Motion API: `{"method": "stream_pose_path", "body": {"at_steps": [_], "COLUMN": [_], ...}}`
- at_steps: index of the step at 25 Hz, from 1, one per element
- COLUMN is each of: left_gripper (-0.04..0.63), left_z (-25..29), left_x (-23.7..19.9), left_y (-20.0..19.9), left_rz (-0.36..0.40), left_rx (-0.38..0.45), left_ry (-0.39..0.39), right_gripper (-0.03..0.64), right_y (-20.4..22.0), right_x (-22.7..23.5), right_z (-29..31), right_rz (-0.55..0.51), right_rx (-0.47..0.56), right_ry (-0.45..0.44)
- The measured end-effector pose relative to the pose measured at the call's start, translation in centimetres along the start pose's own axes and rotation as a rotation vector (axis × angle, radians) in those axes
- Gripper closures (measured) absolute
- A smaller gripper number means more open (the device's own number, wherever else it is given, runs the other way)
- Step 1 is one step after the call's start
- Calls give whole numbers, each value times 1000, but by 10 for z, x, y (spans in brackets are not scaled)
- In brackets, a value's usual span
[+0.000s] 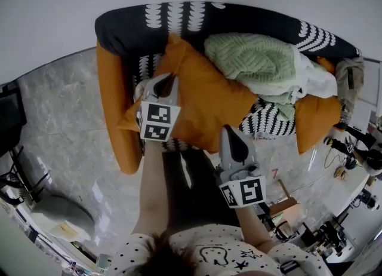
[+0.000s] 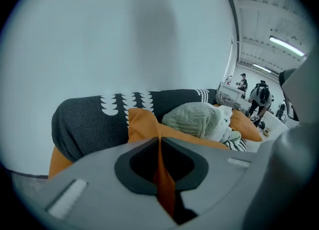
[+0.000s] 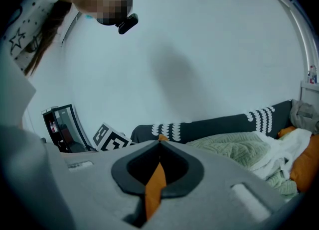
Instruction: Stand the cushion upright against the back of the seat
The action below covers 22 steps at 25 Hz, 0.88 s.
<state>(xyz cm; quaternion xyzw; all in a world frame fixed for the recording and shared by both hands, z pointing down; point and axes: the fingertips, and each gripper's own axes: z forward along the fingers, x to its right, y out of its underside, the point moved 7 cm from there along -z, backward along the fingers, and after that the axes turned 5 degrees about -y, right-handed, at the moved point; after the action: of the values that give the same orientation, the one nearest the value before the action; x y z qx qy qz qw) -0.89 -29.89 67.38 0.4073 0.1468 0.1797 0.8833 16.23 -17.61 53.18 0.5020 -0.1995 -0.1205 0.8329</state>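
An orange cushion lies tilted on the seat of a dark sofa with white scale print, its top corner near the backrest. My left gripper is shut on the cushion's left edge; orange fabric shows pinched between its jaws. My right gripper is shut on the cushion's near edge, with an orange fold caught between its jaws. The cushion's far corner rises toward the sofa back.
A pale green knitted blanket and white cloth are heaped on the seat's right half, beside another orange cushion. Orange armrest flanks the left. Marble floor surrounds the sofa; clutter and cables lie at the right. People stand far off.
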Motion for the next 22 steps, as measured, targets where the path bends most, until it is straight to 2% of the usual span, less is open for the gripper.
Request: {"method": "stream_pose_path", "body": {"at_steps": [10,22], "left_gripper": [584,584], "left_z": [-30,-70], "left_x": [5,-10], "left_y": [-30,-109], "left_rz": [13,218], "left_rx": [74,161], "left_ry": [22,30], "right_gripper": [621,621], "right_y": [-9,-42], "right_x": [1,-11], "right_z": [-9,-19], "right_rz": [-11,-31], "right_rx": [35,112], "right_ry": [7,-21]}}
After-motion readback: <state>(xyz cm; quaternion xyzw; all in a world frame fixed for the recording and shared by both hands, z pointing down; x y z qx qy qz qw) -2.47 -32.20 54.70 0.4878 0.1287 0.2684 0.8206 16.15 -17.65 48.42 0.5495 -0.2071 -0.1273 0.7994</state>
